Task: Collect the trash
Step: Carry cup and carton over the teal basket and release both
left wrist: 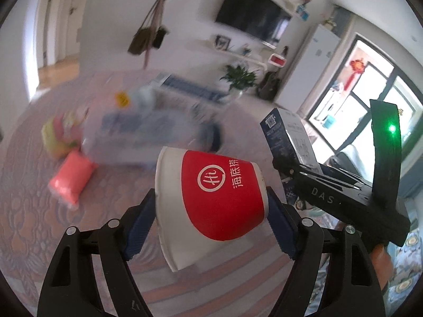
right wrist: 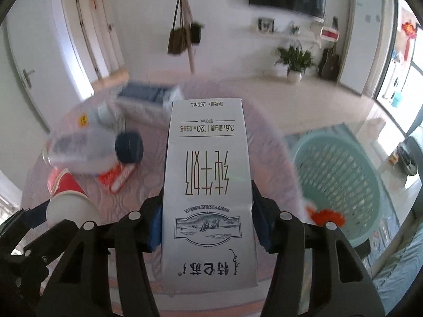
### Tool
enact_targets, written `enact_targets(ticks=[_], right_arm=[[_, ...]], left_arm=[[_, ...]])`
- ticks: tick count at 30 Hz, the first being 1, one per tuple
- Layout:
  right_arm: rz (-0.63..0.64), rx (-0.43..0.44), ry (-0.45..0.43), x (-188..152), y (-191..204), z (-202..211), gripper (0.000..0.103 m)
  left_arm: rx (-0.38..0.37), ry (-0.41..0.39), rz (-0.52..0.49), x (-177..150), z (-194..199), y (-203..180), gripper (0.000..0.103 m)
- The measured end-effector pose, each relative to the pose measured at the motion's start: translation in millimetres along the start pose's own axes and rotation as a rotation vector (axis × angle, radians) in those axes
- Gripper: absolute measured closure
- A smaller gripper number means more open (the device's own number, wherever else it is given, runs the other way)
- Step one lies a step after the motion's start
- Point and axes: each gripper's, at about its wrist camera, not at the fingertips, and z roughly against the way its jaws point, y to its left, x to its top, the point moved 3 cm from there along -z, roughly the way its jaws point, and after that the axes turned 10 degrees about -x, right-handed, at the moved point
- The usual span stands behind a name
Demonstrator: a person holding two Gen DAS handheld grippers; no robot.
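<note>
Motion blur smears the clear plastic bottle with a dark blue cap point(right wrist: 87, 150) and the white box behind it point(right wrist: 148, 97). The pale green plastic laundry basket point(right wrist: 341, 163) is partly hidden behind the white milk carton point(right wrist: 208, 185).

Left gripper point(left wrist: 211, 211) clamped on paper cup point(left wrist: 211, 198), right gripper point(right wrist: 207, 227) clamped on milk carton point(right wrist: 208, 185), side by side

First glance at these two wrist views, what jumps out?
The red and white paper cup fills the left wrist view, clamped between the left gripper's fingers. The white milk carton dominates the right wrist view, held in the right gripper with its print upside down. To the right of the carton sits a teal laundry basket with something orange inside; a blurred clear plastic bottle lies on the pink cloth to the left.
</note>
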Motion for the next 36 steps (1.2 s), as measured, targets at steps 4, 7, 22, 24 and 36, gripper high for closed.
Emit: enact_targets(ticks=[4,7,22,24,36], right_arm=[[-0.061,-0.027,-0.063,17,-37,13,0.051],[-0.108,-0.065,-0.100,31,-70,16,0.051],[-0.317,-0.215,-0.036,38,-217,-38,0.051],[-0.349,-0.219,0.011,29,-233,-52,0.051],[-0.453,-0.225,0.187,-12,-279,-107,0.050]], left_arm=[[-0.026,-0.038,-0.070,22,-4,-30,0.027],[-0.039,-0.048,-0.128,42,-18,-54,0.027],[-0.151,0.048,-0.297,93,-144,-154,0.027],[-0.164,0.083,-0.303,89,-166,-161,0.026],[-0.166,0.251,-0.264,66,-246,-157,0.021]])
